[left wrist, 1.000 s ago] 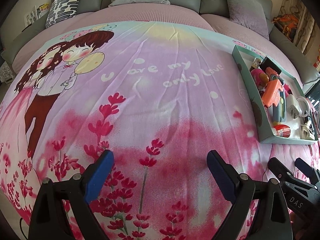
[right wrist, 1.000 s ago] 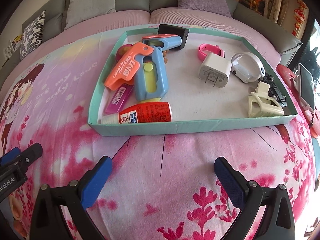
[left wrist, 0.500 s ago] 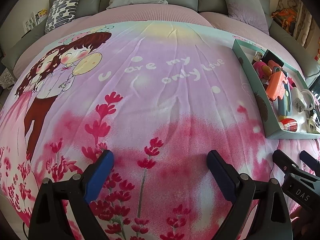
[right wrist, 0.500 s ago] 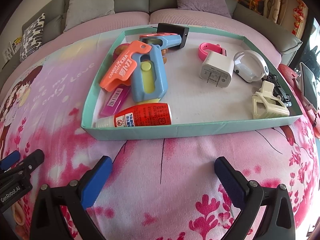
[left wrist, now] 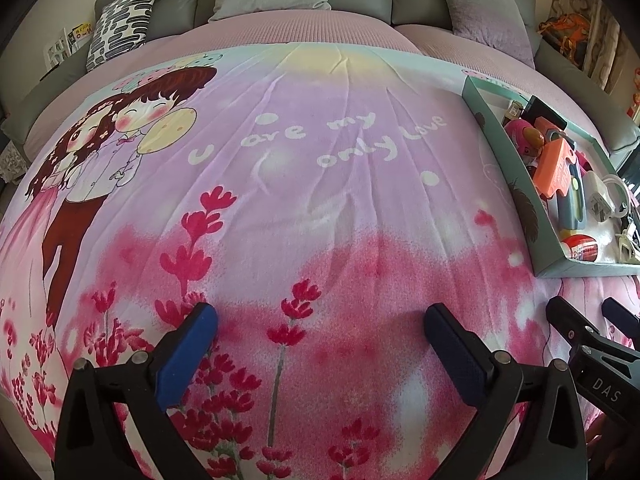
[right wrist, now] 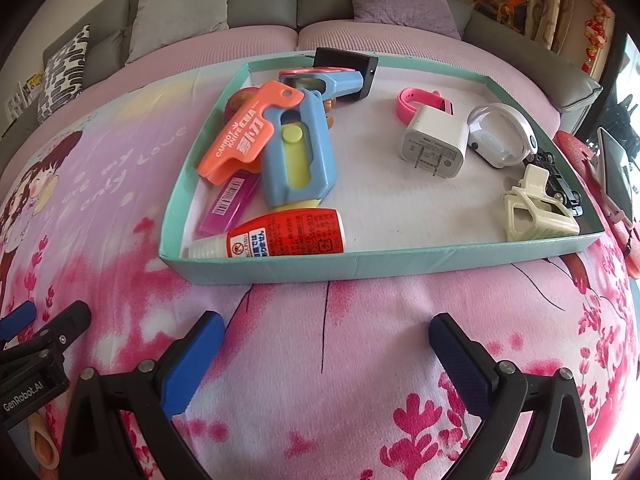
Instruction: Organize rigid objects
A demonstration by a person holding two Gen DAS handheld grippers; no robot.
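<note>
Both claws stood with their jaws apart and empty over the bed [left wrist: 320, 184], the left claw [left wrist: 320, 344] above bare blanket and the right claw [right wrist: 326, 346] just short of the tray's [right wrist: 360, 266] near wall. The rigid things all lay inside the tray: glue bottle [right wrist: 276, 238] along the near wall, blue cutter [right wrist: 298, 156] and orange cutter [right wrist: 244, 138] piled toward the left wall, plug [right wrist: 434, 146] mid-tray, clip [right wrist: 532, 210] in the near right corner. That fits either a gathered lot or one awaiting sorting; any pick would best take a lone piece across its narrow sides, clear of the pile.
</note>
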